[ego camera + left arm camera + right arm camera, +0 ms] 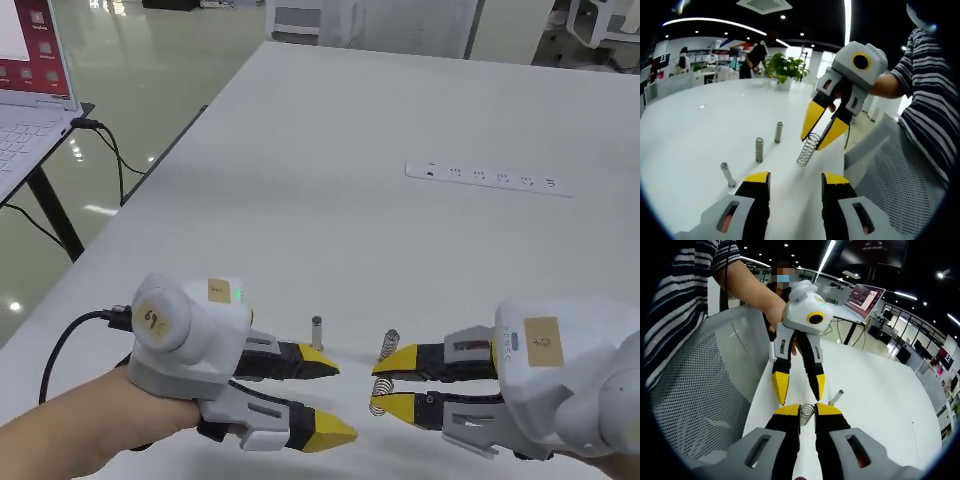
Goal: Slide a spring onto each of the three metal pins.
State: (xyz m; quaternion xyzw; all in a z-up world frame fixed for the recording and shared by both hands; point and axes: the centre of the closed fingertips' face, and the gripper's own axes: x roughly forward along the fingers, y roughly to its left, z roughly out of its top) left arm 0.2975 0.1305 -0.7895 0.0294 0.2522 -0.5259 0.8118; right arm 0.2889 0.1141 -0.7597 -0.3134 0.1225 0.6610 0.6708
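Observation:
My right gripper (383,385) is shut on a loose coil spring (377,404), held tilted just above the white table (330,200). In its own view the spring (806,413) sits between the yellow jaw tips. Opposite it my left gripper (335,398) stands open and holds nothing. A bare metal pin (317,331) stands upright just beyond the left gripper's tips. A second pin wears a spring (390,345) just beyond the right gripper's tips. The left gripper view shows the bare pin (727,174), the sprung pin (759,149) and a third pin (778,132) in a row, left of the held spring (808,150).
A white power strip (490,178) lies further back on the table. A laptop (30,80) sits on a side stand at the left, and a black cable (70,340) trails from the left gripper. A grey mesh chair (715,380) stands at the table's near edge.

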